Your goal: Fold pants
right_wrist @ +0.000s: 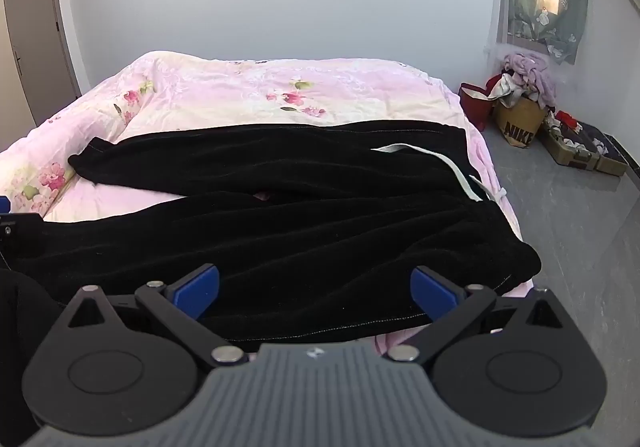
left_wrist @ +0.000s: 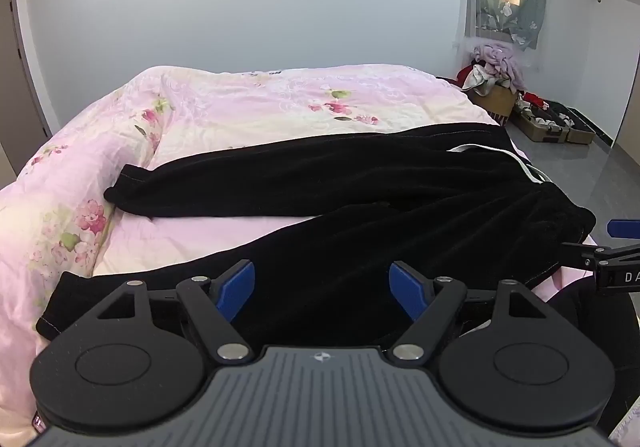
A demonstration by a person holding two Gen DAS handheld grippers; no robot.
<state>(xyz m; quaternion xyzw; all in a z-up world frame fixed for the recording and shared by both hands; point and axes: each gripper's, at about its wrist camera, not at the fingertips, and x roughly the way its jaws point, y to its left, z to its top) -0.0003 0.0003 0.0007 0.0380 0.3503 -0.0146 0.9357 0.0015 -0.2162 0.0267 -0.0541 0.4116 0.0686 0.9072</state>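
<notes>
Plainly, the biggest thing in both views is the bed with its pink floral quilt (left_wrist: 248,99), which fills the middle of each frame and rumples into a thick roll along the left side. Across it, from left to right through the centre of both views, lie the black velvet pants (right_wrist: 280,231), spread out and not yet folded: the far leg (left_wrist: 280,183) and the near leg (left_wrist: 320,259) splay apart toward the left of the frame, with quilt showing between them, and the waist end bunches at the right, where a white drawstring (right_wrist: 420,153) trails over the cloth.

The right edge of the waist sits at the bed's edge in the right wrist view, so a careless tug could, I judge, drag the pile-faced cloth off toward the grey floor (right_wrist: 568,231). The soft quilt could also come up with the fabric if the fingers bite too deep.

The left gripper (left_wrist: 322,293) hangs at the bottom centre of its view over the near leg, its blue pads spread wide with nothing pinched. The right gripper (right_wrist: 316,291) hovers likewise at the bottom centre of its view above the near hem, fingers fully apart and empty. A grab of one layer only would leave the fold crooked, and the loose drawstring might snag a pad.
</notes>
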